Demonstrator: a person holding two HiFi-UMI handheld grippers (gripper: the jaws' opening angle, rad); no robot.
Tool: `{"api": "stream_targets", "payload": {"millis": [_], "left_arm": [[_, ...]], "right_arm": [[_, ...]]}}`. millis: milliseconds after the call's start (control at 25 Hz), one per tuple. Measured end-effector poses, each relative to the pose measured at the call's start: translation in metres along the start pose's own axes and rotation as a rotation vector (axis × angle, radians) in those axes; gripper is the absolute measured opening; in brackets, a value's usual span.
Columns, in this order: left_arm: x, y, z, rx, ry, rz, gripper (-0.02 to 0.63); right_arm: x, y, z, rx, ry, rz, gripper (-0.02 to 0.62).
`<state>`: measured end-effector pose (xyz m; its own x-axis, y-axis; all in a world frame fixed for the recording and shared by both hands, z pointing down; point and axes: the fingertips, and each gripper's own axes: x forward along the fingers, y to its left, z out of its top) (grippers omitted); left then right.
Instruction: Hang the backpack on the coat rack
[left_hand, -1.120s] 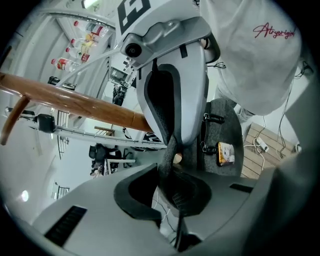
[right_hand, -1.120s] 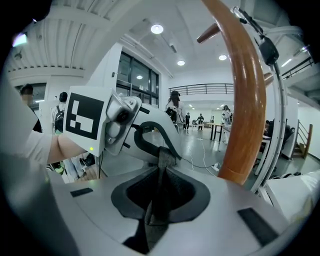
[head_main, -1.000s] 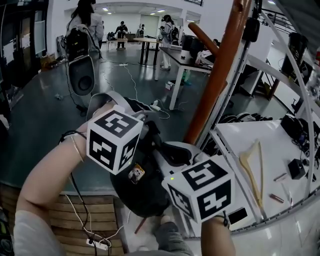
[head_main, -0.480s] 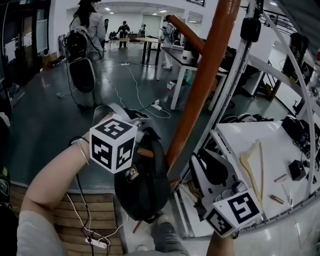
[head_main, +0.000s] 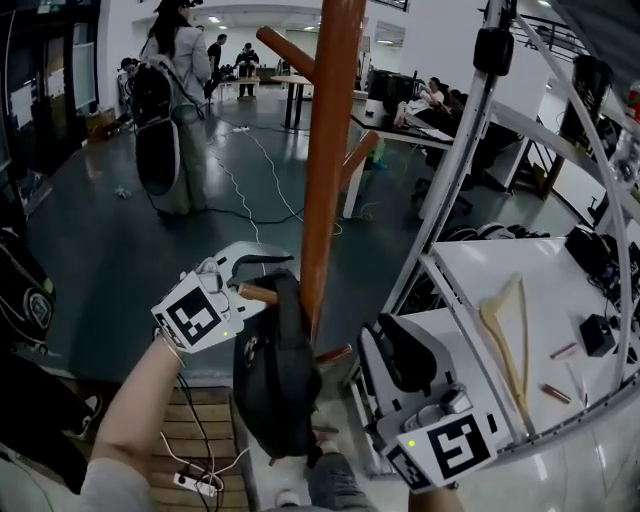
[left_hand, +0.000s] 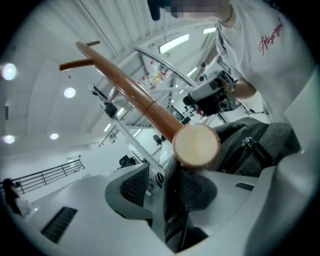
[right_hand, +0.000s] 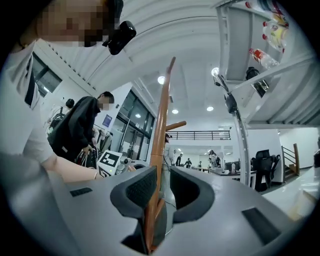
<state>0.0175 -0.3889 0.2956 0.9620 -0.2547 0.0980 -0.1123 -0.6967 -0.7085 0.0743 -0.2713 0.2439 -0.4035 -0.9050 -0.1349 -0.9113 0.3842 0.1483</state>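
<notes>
- Since the black cloth backpack (head_main: 275, 380) already hangs by its dark strap (head_main: 268, 260) from a short round wooden peg (head_main: 258, 294) low on the tall brown wooden coat rack (head_main: 325, 150), I think the hanging is almost done. This looks like the letting-go step.
- The left gripper (head_main: 252, 276) sits right at the peg. Its jaws have just been opening and now stand wide. The strap runs between them, but the pads do not seem to squeeze it.
- The right gripper (head_main: 395, 345) is off to the side, well apart from the rack. Its jaws have just been opening a little and hold nothing. The pole only shows far behind the gap.
- Next, I think the left gripper should slide back off the strap gently, so the bag does not slip off the peg.
- Around the rack is a dark shiny floor (head_main: 100, 250) with white cables (head_main: 250, 160). A wooden slat board (head_main: 200, 420) lies below the bag.
- On the right is a white table (head_main: 480, 270) with a pale forked wooden piece (head_main: 505, 330), inside a silver metal frame (head_main: 455, 190). People (head_main: 180, 60) stand far back.
</notes>
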Motion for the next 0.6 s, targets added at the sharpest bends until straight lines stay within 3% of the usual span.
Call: {"api": "stream_targets", "payload": {"millis": [200, 280, 400, 600], "left_arm": [[-0.029, 0.01, -0.01, -0.123, -0.08, 0.175, 0.16], [-0.045, 0.015, -0.016, -0.107, -0.041, 0.213, 0.182], [-0.07, 0.019, -0.021, -0.02, 0.046, 0.263, 0.184], [-0.083, 0.02, -0.026, -0.035, 0.178, 0.305, 0.161]], "right_arm": [[0.008, 0.004, -0.002, 0.003, -0.033, 0.038, 0.071], [0.012, 0.005, -0.005, -0.01, -0.029, 0.047, 0.071], [0.016, 0.006, -0.007, -0.004, -0.037, 0.056, 0.07], [0.031, 0.031, -0.008, -0.002, -0.052, 0.138, 0.071]]}}
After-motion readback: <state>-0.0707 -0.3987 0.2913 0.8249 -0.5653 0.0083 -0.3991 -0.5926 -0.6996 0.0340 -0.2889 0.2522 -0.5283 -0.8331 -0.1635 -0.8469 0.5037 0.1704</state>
